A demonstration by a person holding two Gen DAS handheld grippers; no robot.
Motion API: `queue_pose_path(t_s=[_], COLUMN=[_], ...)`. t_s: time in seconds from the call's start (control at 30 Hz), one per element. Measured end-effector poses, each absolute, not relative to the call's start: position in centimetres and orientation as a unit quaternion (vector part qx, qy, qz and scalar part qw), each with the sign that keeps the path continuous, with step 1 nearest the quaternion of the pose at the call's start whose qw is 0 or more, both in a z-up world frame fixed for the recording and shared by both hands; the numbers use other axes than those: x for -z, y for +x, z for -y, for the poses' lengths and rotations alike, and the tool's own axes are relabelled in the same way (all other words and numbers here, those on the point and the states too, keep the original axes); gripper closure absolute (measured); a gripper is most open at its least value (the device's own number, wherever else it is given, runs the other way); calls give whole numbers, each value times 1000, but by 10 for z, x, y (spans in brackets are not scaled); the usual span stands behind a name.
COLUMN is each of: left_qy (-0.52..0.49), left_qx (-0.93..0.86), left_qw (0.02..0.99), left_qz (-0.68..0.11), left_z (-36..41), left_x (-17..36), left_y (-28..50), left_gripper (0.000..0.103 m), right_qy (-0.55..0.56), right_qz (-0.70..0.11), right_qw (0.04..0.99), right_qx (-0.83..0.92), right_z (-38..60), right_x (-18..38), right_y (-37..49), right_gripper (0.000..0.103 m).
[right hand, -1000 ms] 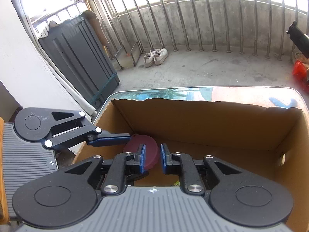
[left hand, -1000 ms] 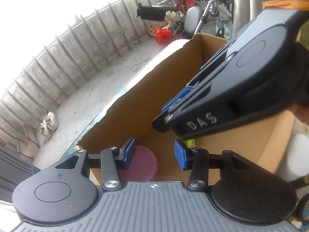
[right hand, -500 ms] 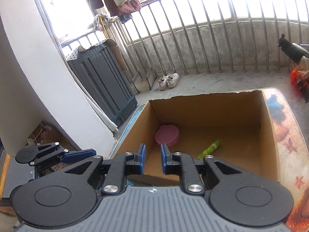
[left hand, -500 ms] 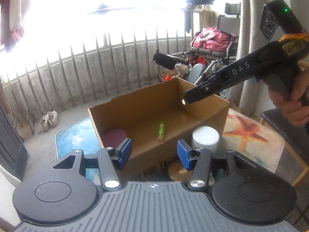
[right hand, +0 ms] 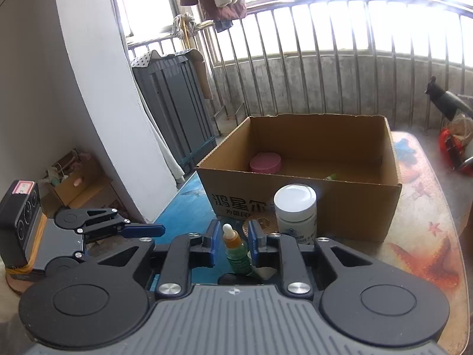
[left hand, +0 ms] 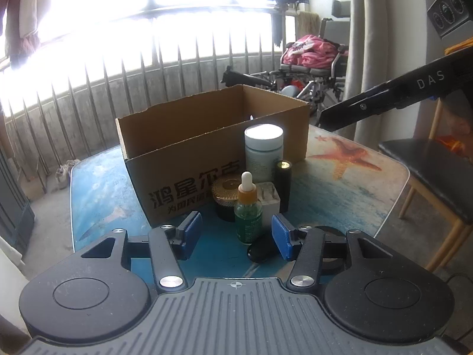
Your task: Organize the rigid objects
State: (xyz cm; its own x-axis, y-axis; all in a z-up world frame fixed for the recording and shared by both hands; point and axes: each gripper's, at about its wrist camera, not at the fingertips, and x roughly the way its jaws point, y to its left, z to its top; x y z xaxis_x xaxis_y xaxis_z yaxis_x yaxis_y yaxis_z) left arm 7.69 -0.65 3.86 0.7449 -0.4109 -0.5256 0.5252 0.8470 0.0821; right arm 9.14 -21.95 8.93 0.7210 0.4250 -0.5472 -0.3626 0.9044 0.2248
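The right gripper (right hand: 231, 244), low in the centre of its view, has just been opening; its jaws stand a little apart with nothing clamped, and the dropper bottle (right hand: 235, 250) shows in the gap just beyond the pads. The left gripper (left hand: 235, 235) is spread wider and empty, the same bottle (left hand: 247, 210) ahead of it and nearer its right-hand pad. Close around the bottle stand a white charger (left hand: 268, 199), a black tube (left hand: 283, 183), a gold-lidded jar (left hand: 227, 195) and a white-capped bottle (left hand: 263, 151), all before the cardboard box (right hand: 298, 195), where a pink container (right hand: 265, 162) already lies. The risk, I judge, is crowding: a narrow opening may catch the tall bottle off-centre, tipping it into its neighbours or onto the table (left hand: 348, 183)
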Motion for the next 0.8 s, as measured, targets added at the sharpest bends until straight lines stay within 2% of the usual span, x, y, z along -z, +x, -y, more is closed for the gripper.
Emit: queue_pose_path(t_s=[0.07,0.3,0.8], left_qy=[108,97,66], left_qx=[254,262,269], left_qw=[929,931,928], left_qz=[-246,-235,-250], left_z=[9,15,30], left_x=[-34,-16,27], left_y=[76,77,111], left_gripper=[51,51,49], right_qy=[39,11,57], right_qz=[-299,-288,-307], right_qw=[931,933,927], right_qx=[-207,-216,-209], right_z=[218,213,224], right_x=[-82,-69,-30], right_y=[83,68,97], right_gripper=[54,53,53])
